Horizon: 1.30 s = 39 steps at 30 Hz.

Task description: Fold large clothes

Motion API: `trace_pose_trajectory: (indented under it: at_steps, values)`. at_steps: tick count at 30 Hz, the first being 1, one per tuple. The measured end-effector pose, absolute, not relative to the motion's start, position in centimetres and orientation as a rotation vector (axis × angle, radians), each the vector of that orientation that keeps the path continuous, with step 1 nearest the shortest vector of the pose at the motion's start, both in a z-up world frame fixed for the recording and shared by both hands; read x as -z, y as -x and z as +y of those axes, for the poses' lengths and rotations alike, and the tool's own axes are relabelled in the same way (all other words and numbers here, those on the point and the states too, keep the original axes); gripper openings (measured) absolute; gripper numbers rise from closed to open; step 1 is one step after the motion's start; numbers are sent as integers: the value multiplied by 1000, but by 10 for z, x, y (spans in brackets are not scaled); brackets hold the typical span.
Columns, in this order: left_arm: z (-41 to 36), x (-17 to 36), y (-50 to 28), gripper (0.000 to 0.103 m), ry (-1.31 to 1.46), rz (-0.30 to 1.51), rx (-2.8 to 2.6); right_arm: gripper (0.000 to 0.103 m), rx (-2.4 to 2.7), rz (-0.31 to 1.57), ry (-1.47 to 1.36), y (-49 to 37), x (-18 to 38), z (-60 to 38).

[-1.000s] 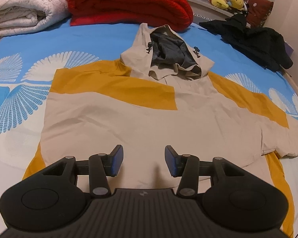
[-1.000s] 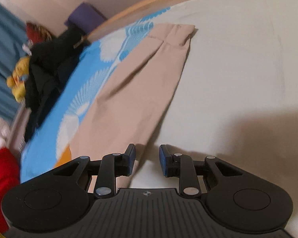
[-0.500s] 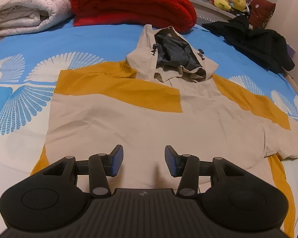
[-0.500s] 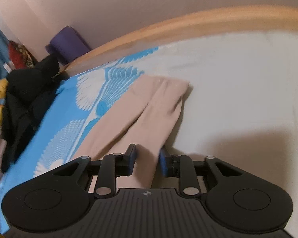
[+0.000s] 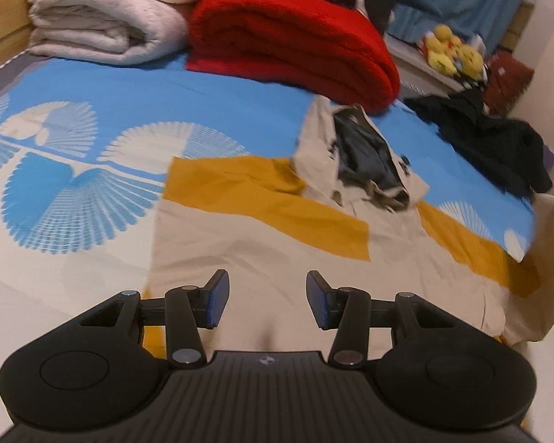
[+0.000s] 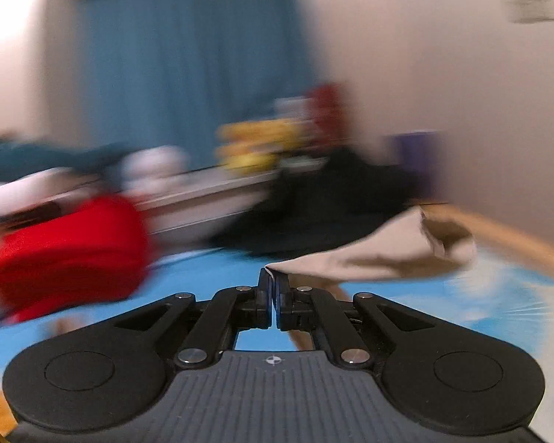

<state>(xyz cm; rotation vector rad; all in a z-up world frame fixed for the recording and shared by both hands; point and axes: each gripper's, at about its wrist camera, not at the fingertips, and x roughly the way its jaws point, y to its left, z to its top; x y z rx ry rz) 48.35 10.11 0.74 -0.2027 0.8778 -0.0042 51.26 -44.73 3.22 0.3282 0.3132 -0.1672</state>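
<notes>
Hooded jacket (image 5: 262,243): beige-mustard, smooth; beige sleeve (image 6: 373,254) clamped in right gripper (image 6: 273,288); left gripper (image 5: 266,295) spread, empty.

A blue-patterned bed (image 5: 210,103) bears hoodie (image 5: 277,236), blankets (image 5: 291,37), black clothes (image 5: 498,140).

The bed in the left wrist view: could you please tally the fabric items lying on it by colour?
Beige and yellow: 1, the hooded jacket
Red: 1, the folded blanket
White: 1, the folded blanket
Black: 1, the crumpled garment
Total: 4
</notes>
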Motion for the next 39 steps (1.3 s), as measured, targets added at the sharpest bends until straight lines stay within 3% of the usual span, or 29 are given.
trace_pose_trajectory:
  at_steps: [6, 10, 15, 17, 19, 21, 23, 39]
  values:
    - [137, -23, -478, 51, 283, 850, -44, 6, -377, 522, -373, -493, -34, -261]
    - [152, -24, -475, 51, 333, 860, -64, 8, -435, 570, -345, -459, -37, -210]
    - [156, -15, -475, 49, 401, 890, -67, 10, -293, 454, -257, -425, -68, -218]
    - [151, -10, -477, 48, 403, 902, -67, 18, -220, 382, -226, -413, -77, -230]
    - [142, -3, -480, 43, 395, 910, -58, 23, -146, 314, -189, -400, -77, -237]
    - [129, 5, -483, 30, 392, 927, -31, 23, -74, 280, -184, -393, -67, -246]
    - [116, 15, -486, 25, 399, 947, 6, 23, -42, 290, -211, -392, -50, -256]
    - [80, 98, -524, 24, 561, 1073, -15, 23, 5, 469, -317, -461, -6, -290]
